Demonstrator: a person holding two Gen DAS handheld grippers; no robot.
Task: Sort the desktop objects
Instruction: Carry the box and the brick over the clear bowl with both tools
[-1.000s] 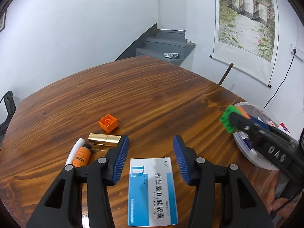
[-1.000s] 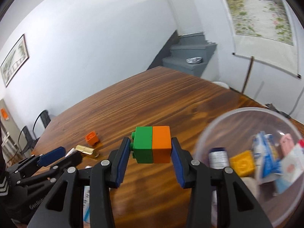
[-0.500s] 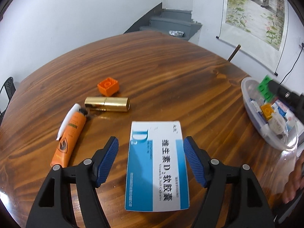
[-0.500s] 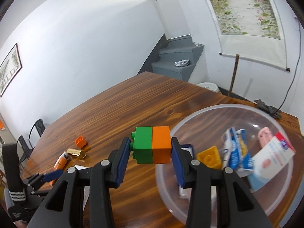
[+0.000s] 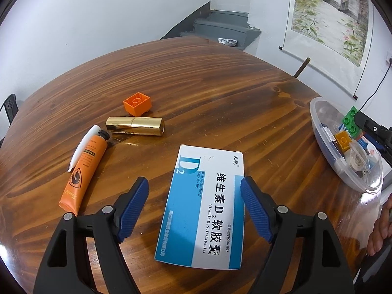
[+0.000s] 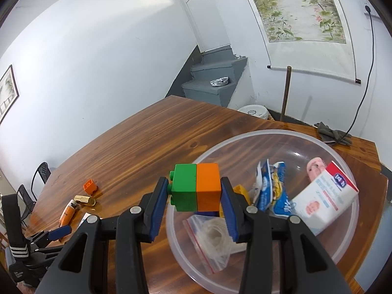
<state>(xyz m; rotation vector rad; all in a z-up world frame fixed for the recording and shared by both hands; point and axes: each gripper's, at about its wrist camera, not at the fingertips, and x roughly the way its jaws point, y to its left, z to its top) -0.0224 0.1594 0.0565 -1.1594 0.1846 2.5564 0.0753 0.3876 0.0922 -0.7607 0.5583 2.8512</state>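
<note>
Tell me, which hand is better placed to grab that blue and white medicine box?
Left. The left gripper has its jaws open on either side of the medicine box; the right gripper is busy clamping a green-orange block over the bowl.

Green-orange block point(image 6: 196, 186); blue-white box point(image 5: 203, 210)

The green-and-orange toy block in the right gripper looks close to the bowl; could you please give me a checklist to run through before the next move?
1. Right gripper shut on the green-and-orange toy block: ok.
2. Block over the clear plastic bowl: cannot tell; it sits at the near rim.
3. Room in the bowl among the packets and the white-and-red carton: ok.
4. Left gripper open, its jaws having just been opening: ok.
5. Blue-and-white vitamin D2 box between the left gripper's fingers, not yet pressed: ok.
6. Orange tube, gold cylinder and small orange block apart from the box: ok.
</note>
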